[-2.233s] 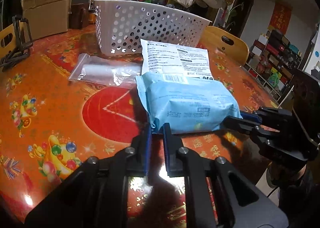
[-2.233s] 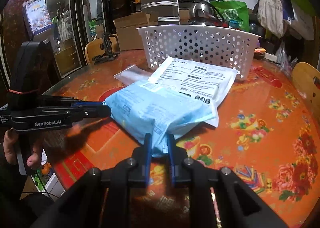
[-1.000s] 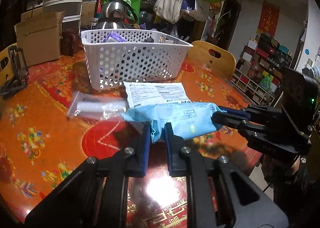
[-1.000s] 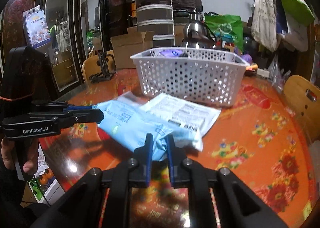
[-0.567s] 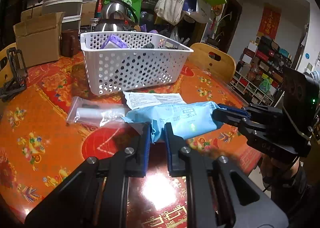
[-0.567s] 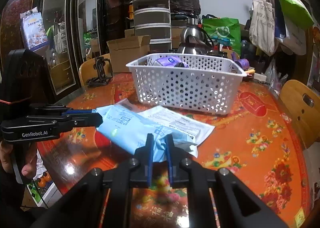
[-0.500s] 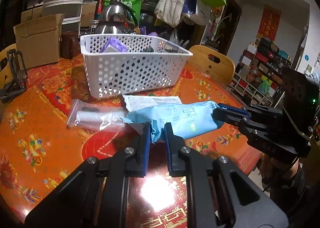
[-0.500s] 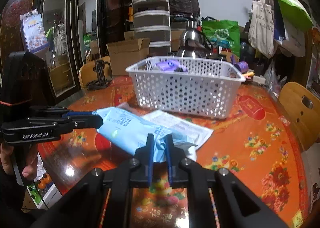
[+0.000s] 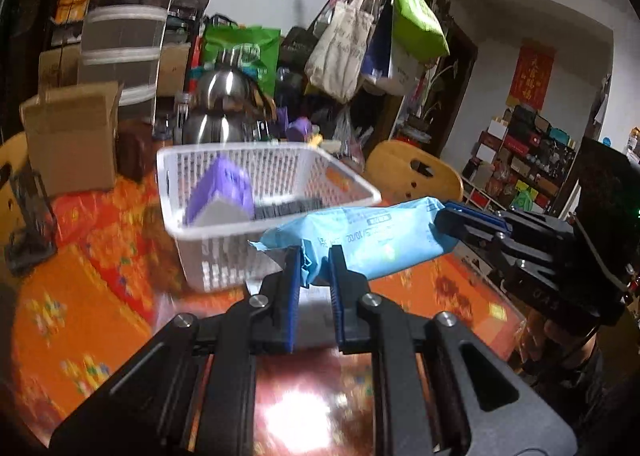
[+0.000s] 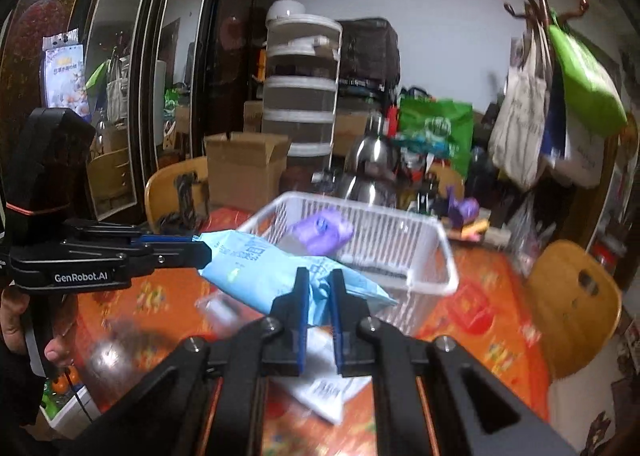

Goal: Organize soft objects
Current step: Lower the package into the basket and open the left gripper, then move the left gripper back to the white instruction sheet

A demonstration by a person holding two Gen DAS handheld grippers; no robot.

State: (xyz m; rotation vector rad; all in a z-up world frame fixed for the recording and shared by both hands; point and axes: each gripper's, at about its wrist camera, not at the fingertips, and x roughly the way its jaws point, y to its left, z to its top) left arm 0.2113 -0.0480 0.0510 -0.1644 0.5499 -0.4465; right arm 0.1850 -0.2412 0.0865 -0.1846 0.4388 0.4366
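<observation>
Fingers (image 9: 291, 276) of the left gripper (image 9: 313, 276) and right gripper (image 10: 319, 292) were each clamped on an end seam of the blue pack (image 9: 360, 240), held above the bench (image 9: 80, 296) near the white basket (image 9: 264, 160). It looked soft, light and saggy, best held by both ends.

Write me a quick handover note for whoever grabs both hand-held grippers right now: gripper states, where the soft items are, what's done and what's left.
Left hand-held gripper: shut on one end of the blue soft pack.
Right hand-held gripper: shut on the other end of the same pack.
The pack hangs in the air between the two, clear of the table, in front of the white basket.
Done: a purple pack already lies in the basket.
Left: carry the blue pack over the rim and release it inside. A white printed pouch and a clear bag lie on the table and probably go in next.
</observation>
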